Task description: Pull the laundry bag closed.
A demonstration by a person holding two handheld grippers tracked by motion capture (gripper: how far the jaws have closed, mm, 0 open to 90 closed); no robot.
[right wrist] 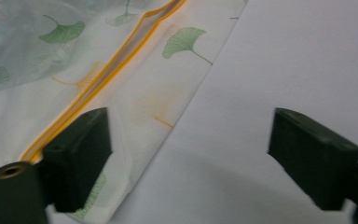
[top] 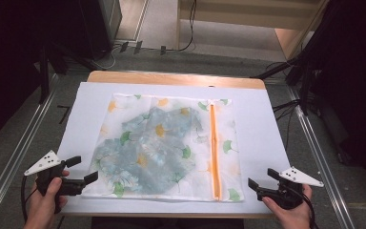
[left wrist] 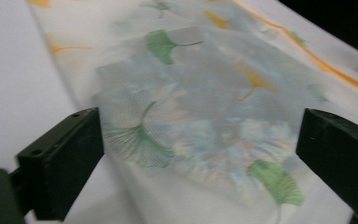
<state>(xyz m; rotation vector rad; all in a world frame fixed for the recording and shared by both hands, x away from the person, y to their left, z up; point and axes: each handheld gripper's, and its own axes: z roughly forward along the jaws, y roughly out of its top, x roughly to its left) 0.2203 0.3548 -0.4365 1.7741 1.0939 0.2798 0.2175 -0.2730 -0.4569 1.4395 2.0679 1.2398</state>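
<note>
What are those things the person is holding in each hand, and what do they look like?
They are two hand-held tools. The left gripper and the right gripper each have a black body, two blocky black jaws and a pale grey three-cornered plate on top with small dark dots. A black cable trails from the left one. The hands are bare, with no gloves or sleeves in view.

A white sheet [top: 262,129] covered most of the table [top: 171,78], and a strip of bare wood showed along the table's far edge. Grey carpet [top: 171,59] lay all around, with a shiny metal rail [top: 14,157] running past the left edge. A black cable [top: 190,24] hung down beyond the far edge, near some light wooden furniture [top: 248,12].
</note>
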